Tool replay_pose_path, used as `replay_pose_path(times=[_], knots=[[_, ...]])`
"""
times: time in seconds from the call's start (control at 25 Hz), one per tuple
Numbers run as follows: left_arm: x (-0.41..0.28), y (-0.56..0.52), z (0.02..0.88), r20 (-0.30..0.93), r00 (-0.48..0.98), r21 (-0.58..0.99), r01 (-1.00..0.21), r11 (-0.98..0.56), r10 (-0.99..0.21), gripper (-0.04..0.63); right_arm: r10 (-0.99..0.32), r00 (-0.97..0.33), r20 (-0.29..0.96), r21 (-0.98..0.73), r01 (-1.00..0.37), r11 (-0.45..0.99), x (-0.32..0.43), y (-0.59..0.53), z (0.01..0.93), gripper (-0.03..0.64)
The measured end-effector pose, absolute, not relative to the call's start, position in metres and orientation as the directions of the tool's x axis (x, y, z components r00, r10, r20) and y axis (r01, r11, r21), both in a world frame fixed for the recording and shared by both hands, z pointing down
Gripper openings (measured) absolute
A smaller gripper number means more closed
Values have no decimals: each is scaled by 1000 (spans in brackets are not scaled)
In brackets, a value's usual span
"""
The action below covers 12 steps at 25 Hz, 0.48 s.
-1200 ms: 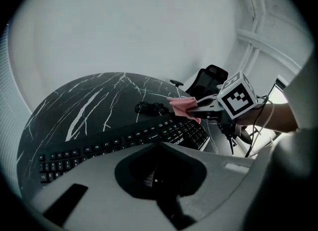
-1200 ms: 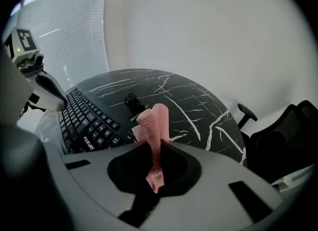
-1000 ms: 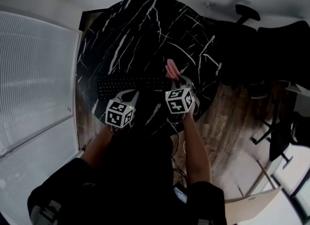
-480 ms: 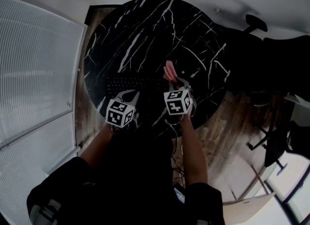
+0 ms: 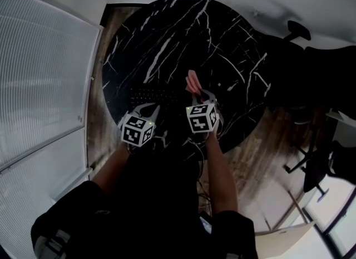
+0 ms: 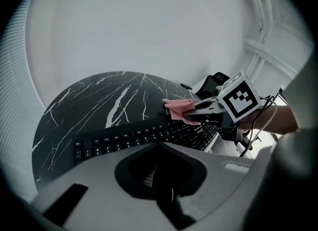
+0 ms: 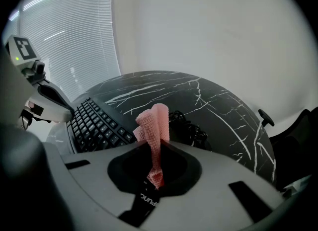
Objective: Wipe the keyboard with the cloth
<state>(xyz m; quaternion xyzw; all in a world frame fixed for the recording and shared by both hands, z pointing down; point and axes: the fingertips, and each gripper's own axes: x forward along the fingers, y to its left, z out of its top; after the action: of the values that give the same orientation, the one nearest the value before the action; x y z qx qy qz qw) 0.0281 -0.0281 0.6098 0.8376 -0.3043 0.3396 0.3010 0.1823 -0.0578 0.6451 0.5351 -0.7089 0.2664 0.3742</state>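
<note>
So the desk [image 5: 167, 35] is a round slab of black marble with white veins all over it. The keyboard [image 5: 153, 93], a flat black full-size one with low keys, sits along the near edge, a bit left of centre. The right gripper [image 5: 203, 95] has its fingers clamped on the cloth [image 7: 155, 125]. It's pink with a waffle-knit texture, folded into a loose roll that sticks up and out past the fingertips, and it sits over the right end of the keyboard. Can't tell if the cloth is actually touching the keys. The left gripper [image 5: 146, 110] is over the near left part of the keyboard. Its fingers are together with nothing between them. Just past the cloth there's a tangle of black cable [image 7: 191, 128] lying on the marble. Off the desk you can see wood plank floor [image 5: 261, 141], a ribbed white blind [image 5: 39, 74] on the left side, and a dark chair [image 5: 295, 29] at the far right.
</note>
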Motion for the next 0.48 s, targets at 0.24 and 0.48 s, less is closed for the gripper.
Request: replay_pose_path(times=[0.24,0.48], knots=[[6,-33,613,749,585,304,-720,-624,-310,-2,-558,-141,818,29,-958,285,160,-63,646,6],[-15,-41,613,744,590,314,-723,-615,-314,-2,-564,-131,815,39,-960,278,139,-68,647,6]])
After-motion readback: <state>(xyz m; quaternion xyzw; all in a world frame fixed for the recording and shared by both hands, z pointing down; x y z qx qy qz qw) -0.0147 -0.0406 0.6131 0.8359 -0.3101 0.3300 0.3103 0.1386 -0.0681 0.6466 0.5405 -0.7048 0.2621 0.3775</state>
